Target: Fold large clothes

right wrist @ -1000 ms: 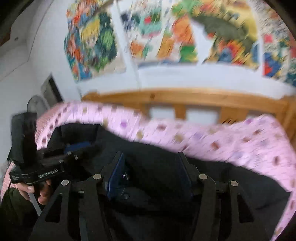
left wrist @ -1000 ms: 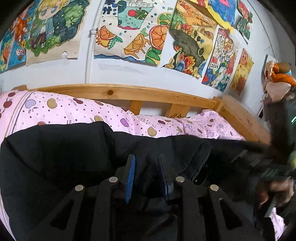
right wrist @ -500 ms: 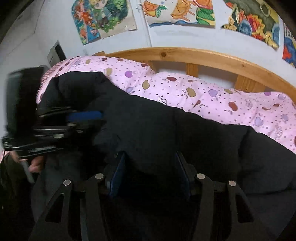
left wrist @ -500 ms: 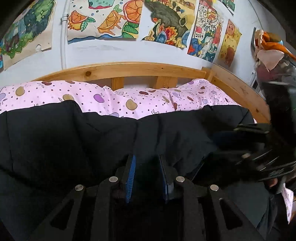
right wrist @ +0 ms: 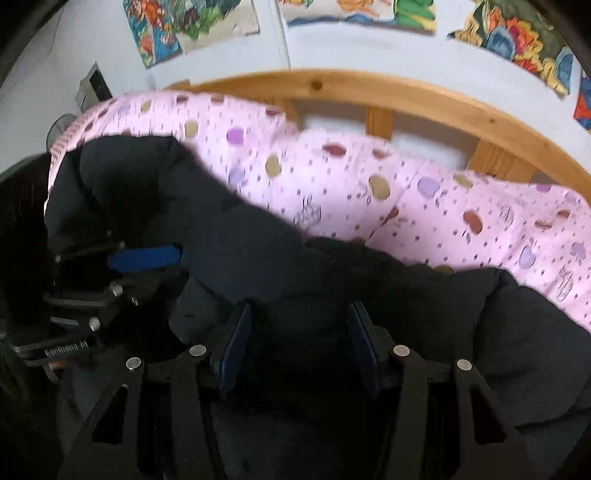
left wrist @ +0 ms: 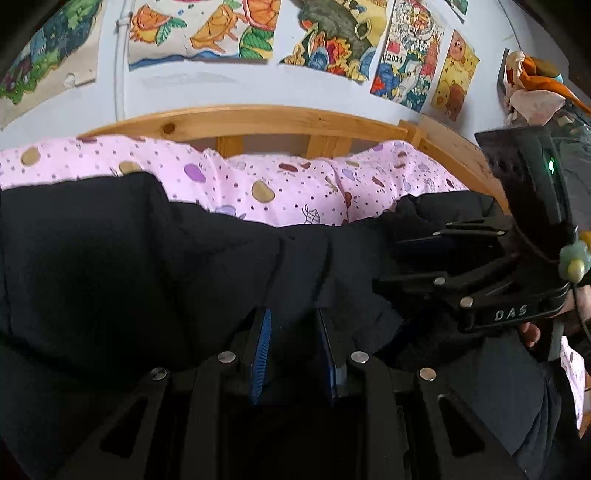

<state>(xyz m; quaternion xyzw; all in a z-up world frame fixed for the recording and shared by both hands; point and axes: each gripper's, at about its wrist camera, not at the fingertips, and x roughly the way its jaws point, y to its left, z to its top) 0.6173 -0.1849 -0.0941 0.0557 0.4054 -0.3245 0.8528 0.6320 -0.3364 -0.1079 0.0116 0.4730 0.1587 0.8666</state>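
Nearest, the left gripper [left wrist: 293, 345] pinches a fold of the black coat [left wrist: 110, 258]; the right gripper [right wrist: 299, 343] clamps a thicker bunch of it. The coat lies across the pink dotted bedding [left wrist: 288, 184], with the wooden bed rail [left wrist: 258, 118] beyond.

Matt black padded cloth against pale varnished pine.

The black coat [left wrist: 110, 258] is soft, quilted, dull-surfaced fabric; the pink bedding [left wrist: 280, 184] beneath it is smooth printed cotton-like cloth. The bed frame [left wrist: 258, 118] is knotty wood with a light sheen. The left gripper [left wrist: 293, 347] and right gripper [right wrist: 299, 347] are matt black plastic with bright metal bolt heads and ribbed blue pads [left wrist: 262, 350]. Paper drawings [left wrist: 199, 33] hang, slightly curled, on a smooth painted wall [left wrist: 221, 85].
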